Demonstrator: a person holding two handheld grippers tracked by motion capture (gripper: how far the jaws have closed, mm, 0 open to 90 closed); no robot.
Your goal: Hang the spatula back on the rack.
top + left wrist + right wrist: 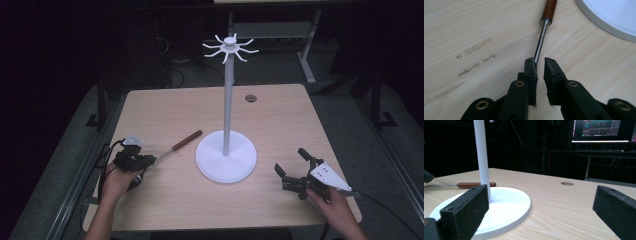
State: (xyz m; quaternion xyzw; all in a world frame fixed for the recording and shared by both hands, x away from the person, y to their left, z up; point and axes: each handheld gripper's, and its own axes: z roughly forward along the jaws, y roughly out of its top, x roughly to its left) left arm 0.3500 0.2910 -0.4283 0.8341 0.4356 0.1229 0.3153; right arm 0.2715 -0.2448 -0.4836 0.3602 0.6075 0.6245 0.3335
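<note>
- Left gripper (134, 161) sat at the lower left of the high view, on the table (280, 110); jaws stood slightly parted, a narrow gap between the pads (531, 72).
- Utensil (182, 142) with a metal shaft (539, 46) and brown wooden handle (549, 8) lay flat on the table. The shaft ran down into the gap, alongside the left-hand pad; whether pinched I could not tell.
- Handle pointed to the upper right, ending near the white stand (226, 159) base.
- Right gripper (295, 167), lower right of the high view, jaws wide apart and holding nothing, faced the stand.
</note>
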